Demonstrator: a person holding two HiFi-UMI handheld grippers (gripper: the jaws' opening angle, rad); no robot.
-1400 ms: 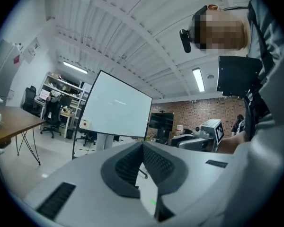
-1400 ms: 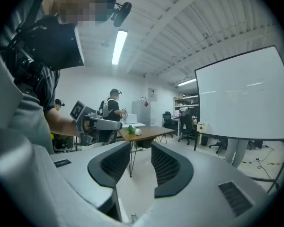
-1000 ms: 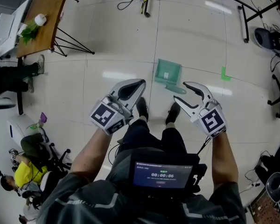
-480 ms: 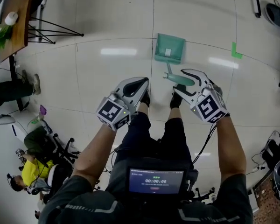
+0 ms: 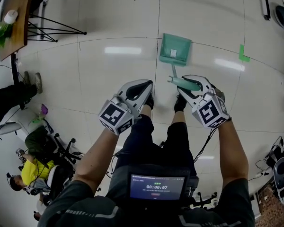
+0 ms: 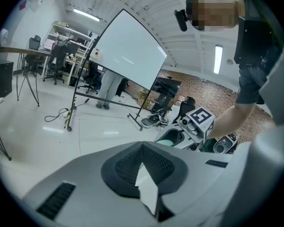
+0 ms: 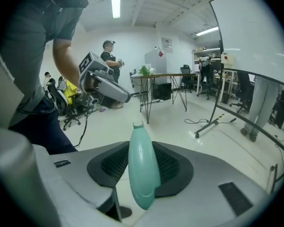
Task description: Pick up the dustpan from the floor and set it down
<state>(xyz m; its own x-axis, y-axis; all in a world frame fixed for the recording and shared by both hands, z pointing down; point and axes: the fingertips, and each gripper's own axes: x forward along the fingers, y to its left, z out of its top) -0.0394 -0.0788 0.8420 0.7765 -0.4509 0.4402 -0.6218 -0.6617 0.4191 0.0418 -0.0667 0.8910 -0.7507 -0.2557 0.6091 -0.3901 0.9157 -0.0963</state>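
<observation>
1. The right gripper (image 5: 182, 84) is clamped on the handle (image 5: 181, 82) of the dustpan (image 5: 175, 49). Its jaws have just been closing, with the handle between them.
2. In the right gripper view, both dark ribbed pads (image 7: 171, 167) press the sides of the teal handle (image 7: 143, 169), which stands up between them with its narrow end pointing away from the right gripper (image 7: 142, 150).
3. The left gripper (image 5: 145, 85) is clenched with nothing in it. In the left gripper view its tips meet at a peak (image 6: 142, 144) and only a sliver of pale floor shows below them.
4. The left gripper hangs just beside the right one, on the other side of the person's legs, apart from the dustpan.
5. The dustpan's scoop lies on the pale tiled floor (image 5: 109, 74), ahead of the person's shoes (image 5: 180, 103), with its handle slanting back into the right gripper. Whether the scoop rests fully on the floor cannot be told.
6. Counted: two grippers, one dustpan, two dark shoes, one green tape mark (image 5: 244, 54) on the floor to the right of the scoop, and one wooden table (image 5: 18, 22) at the upper left.
</observation>
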